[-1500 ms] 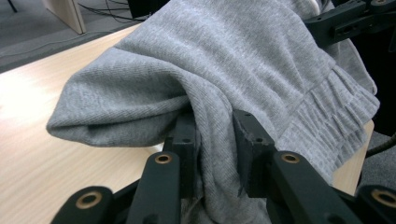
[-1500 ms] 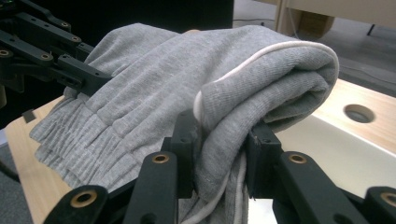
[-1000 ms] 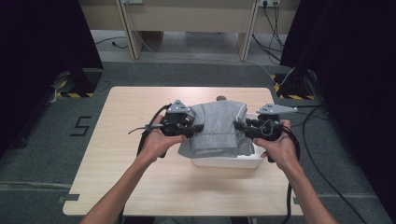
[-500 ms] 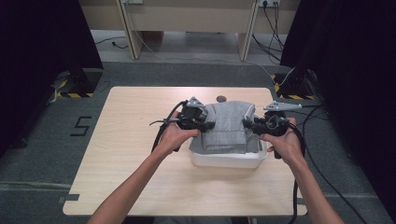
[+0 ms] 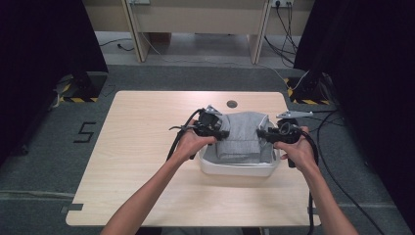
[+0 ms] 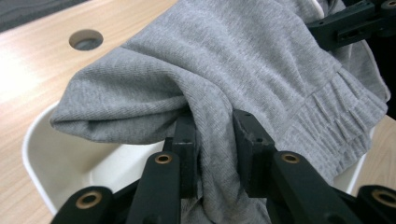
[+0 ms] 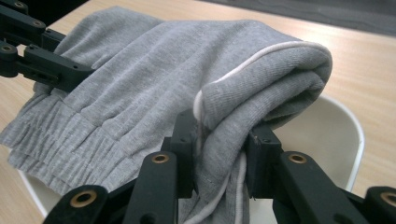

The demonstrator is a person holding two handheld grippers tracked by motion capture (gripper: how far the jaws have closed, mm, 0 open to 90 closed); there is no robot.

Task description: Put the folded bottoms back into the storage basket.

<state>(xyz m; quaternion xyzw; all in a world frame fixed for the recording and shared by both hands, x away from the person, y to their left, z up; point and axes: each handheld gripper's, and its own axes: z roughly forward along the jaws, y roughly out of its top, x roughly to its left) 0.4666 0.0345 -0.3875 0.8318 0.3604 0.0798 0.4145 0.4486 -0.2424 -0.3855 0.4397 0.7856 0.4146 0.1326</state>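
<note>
A folded grey garment (image 5: pixel 243 135) with a ribbed hem hangs over a white tub (image 5: pixel 235 169) on the wooden table (image 5: pixel 137 147). My left gripper (image 5: pixel 224 133) is shut on the garment's left edge, cloth (image 6: pixel 224 93) bunched between its jaws (image 6: pixel 212 154). My right gripper (image 5: pixel 261 133) is shut on the right edge, pinching grey fabric (image 7: pixel 154 84) and a white drawstring (image 7: pixel 224 186) between its jaws (image 7: pixel 219 154). The tub's white wall (image 6: pixel 70 163) shows below the cloth, and its rim (image 7: pixel 345 135) curves beyond the fold.
A round cable hole (image 5: pixel 232 104) sits in the table just behind the tub. Bare tabletop stretches to the left and toward the front edge. Cables trail from both grippers, and more run across the floor at the right (image 5: pixel 342 147).
Both grippers have carried the garment away from me and down toward the tub. They have come closer together, so the cloth now hangs lower over the tub.
</note>
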